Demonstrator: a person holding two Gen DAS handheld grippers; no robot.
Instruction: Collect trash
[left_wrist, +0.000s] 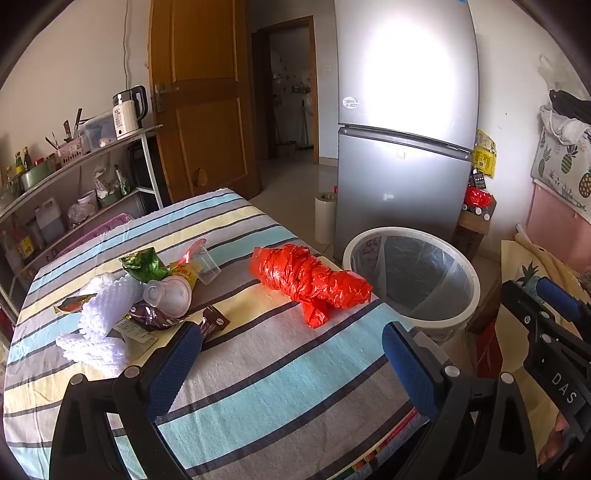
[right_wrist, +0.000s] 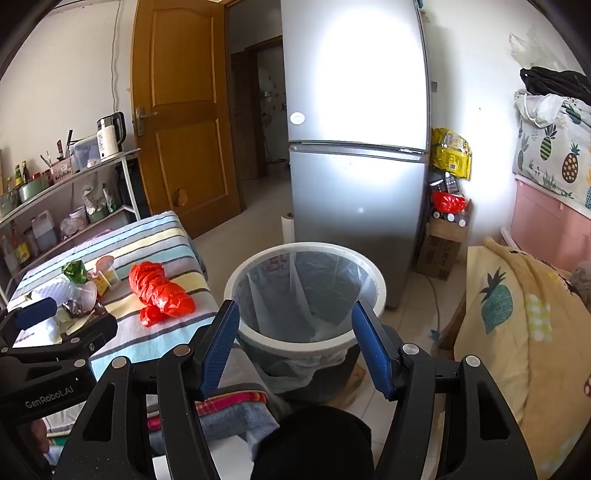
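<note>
Facing the striped cloth-covered surface (left_wrist: 258, 369), the left gripper (left_wrist: 291, 354) hovers above its near edge with both blue-padded fingers (left_wrist: 173, 365) spread wide and nothing between them. The right gripper (right_wrist: 295, 343) is held off the surface's right side, above the trash bin (right_wrist: 236, 273); its fingers (right_wrist: 221, 343) are likewise spread apart and empty.

Trash items on the surface:
- A crumpled red plastic bag (left_wrist: 310, 282) lies near the right edge of the surface, close to the bin and apart from the other items.
- A cluster of litter sits on the left part of the surface. It contains white foam netting (left_wrist: 99, 314), a green foil wrapper (left_wrist: 144, 264), a clear plastic cup (left_wrist: 207, 264) lying on its side, a yellow packet (left_wrist: 186, 273), a pale lidded cup (left_wrist: 170, 295) and dark brown wrappers (left_wrist: 214, 321).
- The items in the cluster overlap one another; the exact stacking order cannot be told from either view.

The trash bin (left_wrist: 465, 273) stands on the floor just beside the right edge of the surface. It is round, white-rimmed and lined with a translucent bag. Its interior appears nearly empty, though the liner obscures the bottom.

A silver refrigerator (left_wrist: 406, 147) stands directly behind the bin. A metal shelf (left_wrist: 81, 158) with a white kettle (left_wrist: 127, 114) stands along the wall on the left.
</note>
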